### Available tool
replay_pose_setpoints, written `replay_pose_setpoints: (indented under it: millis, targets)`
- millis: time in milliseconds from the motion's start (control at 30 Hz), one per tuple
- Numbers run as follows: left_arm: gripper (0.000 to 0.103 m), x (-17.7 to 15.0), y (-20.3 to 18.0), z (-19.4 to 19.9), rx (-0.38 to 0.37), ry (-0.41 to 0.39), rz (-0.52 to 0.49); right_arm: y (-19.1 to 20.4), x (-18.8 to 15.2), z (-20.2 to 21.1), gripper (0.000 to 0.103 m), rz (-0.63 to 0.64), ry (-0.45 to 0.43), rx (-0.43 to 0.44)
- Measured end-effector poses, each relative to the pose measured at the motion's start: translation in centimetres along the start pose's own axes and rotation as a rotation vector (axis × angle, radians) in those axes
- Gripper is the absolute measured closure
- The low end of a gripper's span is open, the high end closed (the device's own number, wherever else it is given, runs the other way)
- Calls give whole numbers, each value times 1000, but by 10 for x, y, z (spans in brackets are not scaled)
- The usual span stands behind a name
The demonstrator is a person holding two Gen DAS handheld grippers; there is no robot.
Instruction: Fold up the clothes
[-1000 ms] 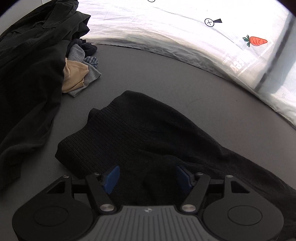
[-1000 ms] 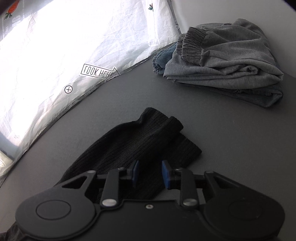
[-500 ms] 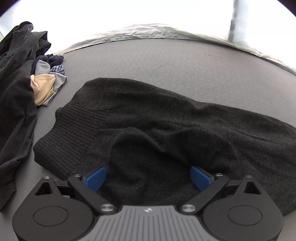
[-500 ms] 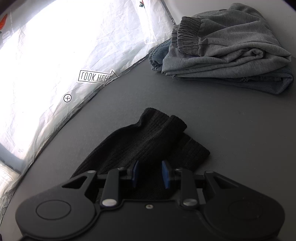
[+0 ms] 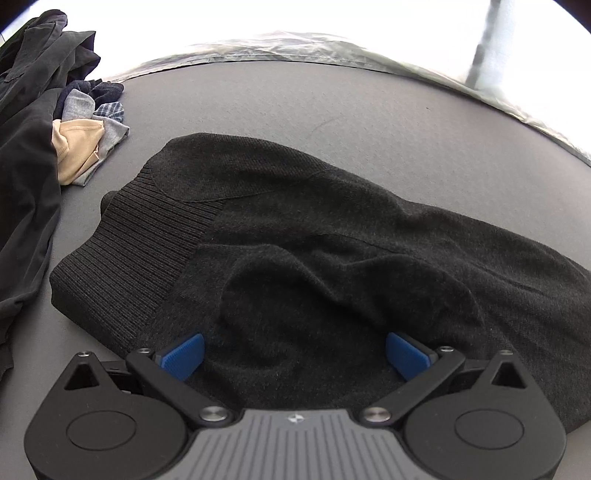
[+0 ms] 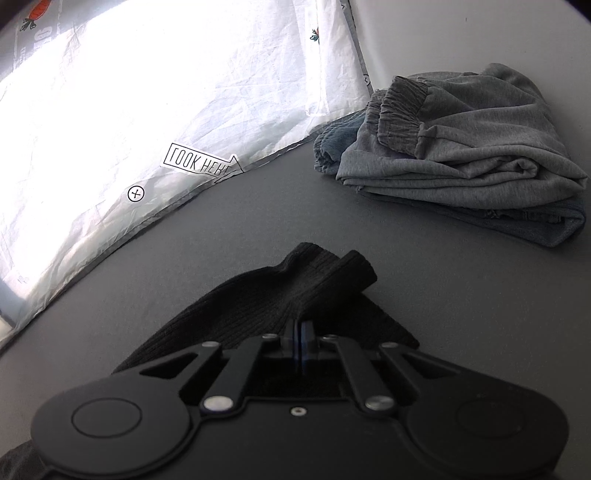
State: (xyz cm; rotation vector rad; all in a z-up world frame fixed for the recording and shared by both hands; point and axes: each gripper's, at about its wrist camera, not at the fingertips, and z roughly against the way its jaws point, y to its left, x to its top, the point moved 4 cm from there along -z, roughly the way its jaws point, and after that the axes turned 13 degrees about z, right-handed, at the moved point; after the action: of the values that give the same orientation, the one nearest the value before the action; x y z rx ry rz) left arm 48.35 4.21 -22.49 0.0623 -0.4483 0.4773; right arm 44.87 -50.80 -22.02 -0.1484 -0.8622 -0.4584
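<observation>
A dark grey worktop (image 6: pixel 424 295) filled the lower frame, while a crinkled white sheet (image 6: pixel 166 92) printed with a small carrot (image 6: pixel 37 11), a boxed arrow label (image 6: pixel 201 164) and a crossed circle (image 6: pixel 135 193) occupied the upper left.

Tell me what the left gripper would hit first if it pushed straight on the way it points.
Most likely the black knit sweater: the open left gripper points down with a raised fold of the fabric between its blue pads, though depth is unclear.
</observation>
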Motion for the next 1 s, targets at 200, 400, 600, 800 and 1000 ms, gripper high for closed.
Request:
replay_pose_setpoints:
  millis: [200, 400, 600, 800, 1000]
  targets:
    - [0, -1, -2, 0, -5, -3, -5, -10, -8, 20, 101, 4, 22, -44]
    - [0, 0, -3, 0, -11, -3, -15, -22, -26, 11, 100, -52, 91, -56]
    - [0, 0, -3, 0, -14, -11, -16, -42, -25, 9, 68, -183, 94, -104]
    - [0, 0, -3, 0, -14, -9, -17, -67, -23, 6, 83, -257, 78, -115]
    - [0, 0, -3, 0, -12, -5, -17, -57, -22, -1, 85, -96, 101, -128]
